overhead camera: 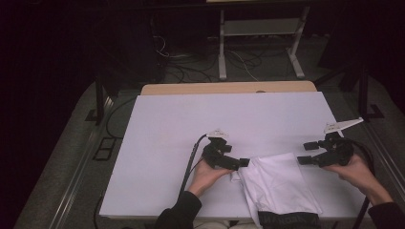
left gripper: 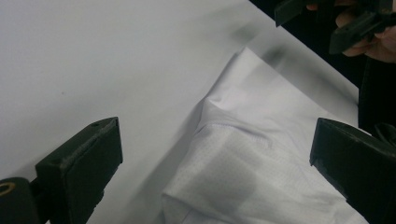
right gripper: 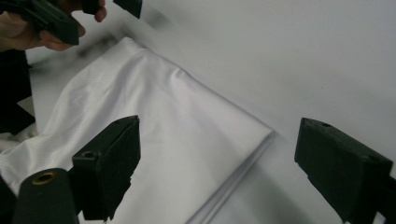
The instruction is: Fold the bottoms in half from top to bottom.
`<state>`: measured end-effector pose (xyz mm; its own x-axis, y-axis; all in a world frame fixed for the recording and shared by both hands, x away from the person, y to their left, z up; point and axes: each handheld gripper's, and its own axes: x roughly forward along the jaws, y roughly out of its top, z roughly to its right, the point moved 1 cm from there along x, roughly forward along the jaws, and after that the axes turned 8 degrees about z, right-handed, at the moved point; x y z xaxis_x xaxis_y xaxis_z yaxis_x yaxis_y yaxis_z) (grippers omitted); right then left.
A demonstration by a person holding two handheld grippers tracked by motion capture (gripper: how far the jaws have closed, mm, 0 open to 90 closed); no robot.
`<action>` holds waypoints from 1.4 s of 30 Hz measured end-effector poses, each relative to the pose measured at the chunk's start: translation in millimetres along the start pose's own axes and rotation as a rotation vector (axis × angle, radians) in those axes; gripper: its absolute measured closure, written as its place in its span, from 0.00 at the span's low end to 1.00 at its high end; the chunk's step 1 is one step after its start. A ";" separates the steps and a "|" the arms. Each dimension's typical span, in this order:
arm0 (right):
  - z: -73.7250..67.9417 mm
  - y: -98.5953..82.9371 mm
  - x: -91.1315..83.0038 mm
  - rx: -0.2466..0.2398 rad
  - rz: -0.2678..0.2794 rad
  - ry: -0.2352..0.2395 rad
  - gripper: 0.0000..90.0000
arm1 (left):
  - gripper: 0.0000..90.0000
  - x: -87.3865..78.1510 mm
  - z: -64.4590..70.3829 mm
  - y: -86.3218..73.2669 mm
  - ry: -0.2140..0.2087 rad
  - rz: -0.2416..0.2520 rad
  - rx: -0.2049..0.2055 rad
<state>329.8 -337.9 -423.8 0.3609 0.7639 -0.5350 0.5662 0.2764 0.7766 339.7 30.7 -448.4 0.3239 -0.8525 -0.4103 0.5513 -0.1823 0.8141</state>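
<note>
White and matte, the table top [overhead camera: 181, 133] covers most of a pale wooden table whose bare edge [overhead camera: 229, 88] shows along the far side; beyond it, dark floor holds a tangle of cables [overhead camera: 191, 67] and the grey legs of a metal stand [overhead camera: 260, 45].

Near the front edge lies a folded white garment [overhead camera: 277, 183], thin and smooth, with a fine mesh weave visible close up in the left gripper view [left gripper: 243, 158]. Its far end is a neat, squared fold with stacked layers at the edge [right gripper: 243, 154]; its near end hangs over the table's front, where a dark band [overhead camera: 289, 219] crosses it. Soft creases run along its left side.

Just left of the cloth sits the left gripper [overhead camera: 236, 163], its black blocky jaws spread wide, with the garment's rumpled corner lying between them but not pinched. At the cloth's right corner the right gripper [overhead camera: 309, 152] hovers, jaws likewise wide apart and holding nothing. Each tool is gripped by a hand [overhead camera: 205, 174] coming from a dark sleeve [overhead camera: 179, 212], and a black cable [overhead camera: 191, 157] trails back from the left one. Nothing lies between either gripper and the fabric.
</note>
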 end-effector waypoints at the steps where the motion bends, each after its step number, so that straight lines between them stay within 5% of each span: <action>1: 2.7 -0.4 0.5 0.004 0.001 -0.007 0.16 | 0.02 0.6 -1.0 -0.5 0.001 -0.010 0.003; 13: 25.1 -4.8 10.4 0.040 -0.014 -0.031 0.27 | 0.13 -1.2 -10.3 -6.8 -0.014 -0.053 -0.007; 28: 31.0 -8.2 36.6 0.049 -0.108 0.022 0.79 | 0.50 5.3 -14.1 -13.0 -0.100 -0.113 -0.022; 32: 31.5 -6.5 42.3 0.047 -0.107 -0.008 0.96 | 0.69 7.0 -13.8 -14.3 -0.103 -0.137 -0.007; 36: 32.0 -4.3 45.9 0.048 -0.096 -0.042 0.98 | 0.91 6.9 -13.4 -14.8 -0.101 -0.153 0.009; 42: 32.0 -2.7 48.8 0.057 -0.058 -0.107 0.99 | 0.95 4.8 -9.9 -13.5 -0.074 -0.164 0.064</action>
<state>369.6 -320.0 -462.6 0.4016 0.6800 -0.6135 0.6289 0.2822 0.7245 341.4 33.9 -465.4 0.1751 -0.8419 -0.5104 0.5413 -0.3506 0.7642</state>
